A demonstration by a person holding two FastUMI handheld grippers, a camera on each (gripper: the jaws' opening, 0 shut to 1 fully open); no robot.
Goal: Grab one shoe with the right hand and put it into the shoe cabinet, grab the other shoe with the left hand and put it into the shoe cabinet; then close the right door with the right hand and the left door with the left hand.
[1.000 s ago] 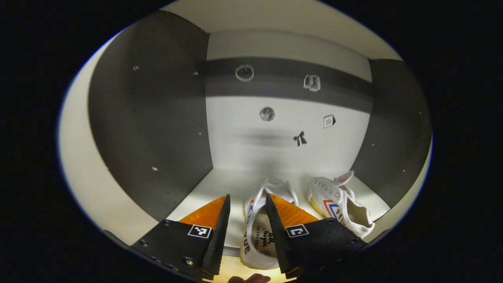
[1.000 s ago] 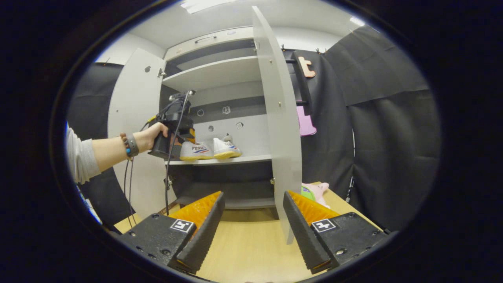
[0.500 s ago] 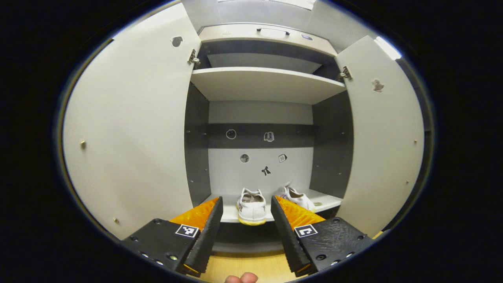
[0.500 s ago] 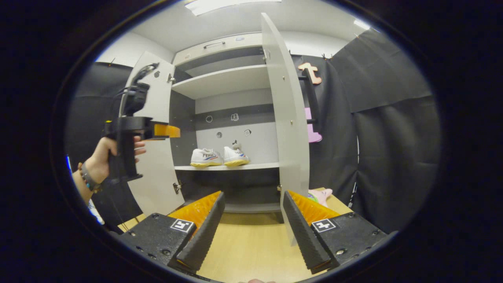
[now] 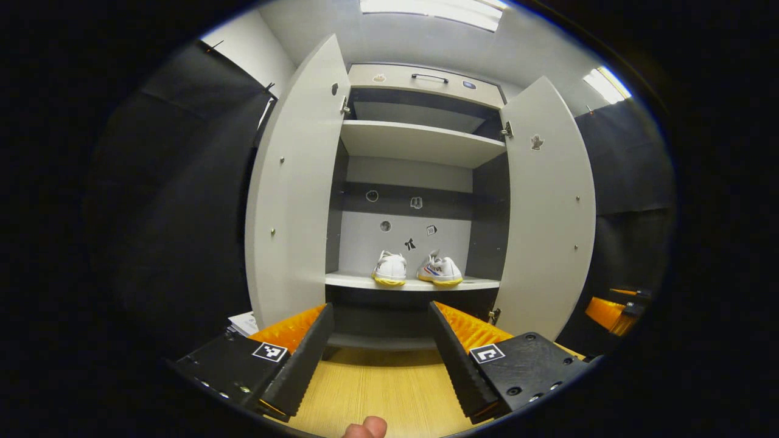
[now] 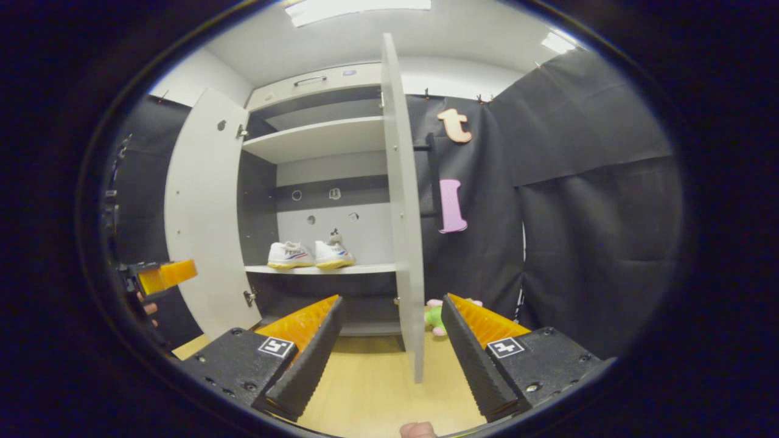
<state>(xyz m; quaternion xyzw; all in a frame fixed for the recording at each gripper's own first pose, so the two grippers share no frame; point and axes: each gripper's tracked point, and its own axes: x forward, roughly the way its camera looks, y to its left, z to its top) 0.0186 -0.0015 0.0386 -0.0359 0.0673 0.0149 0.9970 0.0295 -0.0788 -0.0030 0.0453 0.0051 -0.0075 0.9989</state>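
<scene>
Shoes [image 5: 417, 271] side by side on shoe cabinet shelf [image 5: 411, 282], both doors [image 5: 297, 188] open — left gripper [image 5: 380, 356] fingers wide, empty, right gripper [image 6: 392, 350] likewise — over table [image 5: 383, 389].

Two shoes [image 5: 389, 269] [image 5: 440, 271], two open doors [image 5: 292, 194] [image 5: 548, 213], one shoe cabinet [image 5: 420, 141], one plush toy [image 6: 433, 316].

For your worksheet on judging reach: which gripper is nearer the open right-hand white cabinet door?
Right. The right gripper has the white cabinet door's edge just ahead between its fingers; the left gripper faces the shelves, that door off to its side.
</scene>
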